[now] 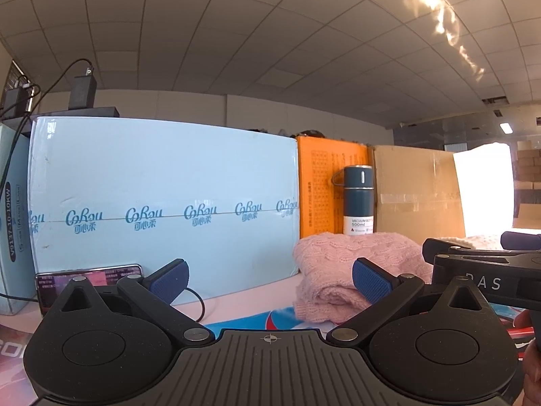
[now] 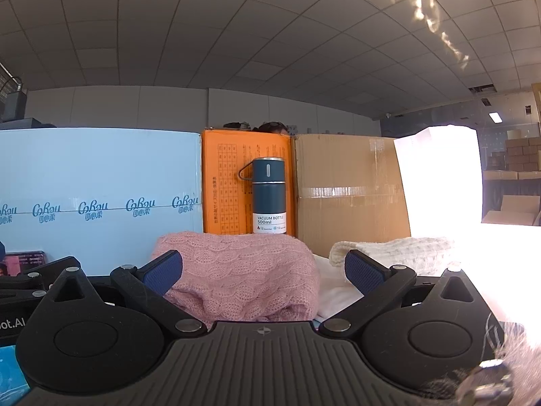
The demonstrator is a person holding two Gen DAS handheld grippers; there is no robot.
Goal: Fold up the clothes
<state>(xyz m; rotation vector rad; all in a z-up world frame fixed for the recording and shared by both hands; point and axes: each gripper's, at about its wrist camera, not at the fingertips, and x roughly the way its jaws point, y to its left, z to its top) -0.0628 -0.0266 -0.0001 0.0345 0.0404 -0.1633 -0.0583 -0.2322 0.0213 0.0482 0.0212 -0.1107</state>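
Before the vacuum bottle (image 2: 268,196), both spread hand-held grippers, left (image 1: 270,279) and right (image 2: 263,270), are hovering near the folded pink sweater (image 2: 243,270); next probably reaching for the cream knit (image 2: 389,253)

A pink cable-knit sweater (image 2: 243,277) lies folded into a thick, rounded bundle in the lower middle of the right wrist view, its layered edges showing along the bottom. In the left wrist view the same bundle sits at lower right of the frame, resting on the tabletop. Just to its right in the right wrist view lies a cream knit garment (image 2: 389,253), also folded and lower in height, its right part washed out by bright light.
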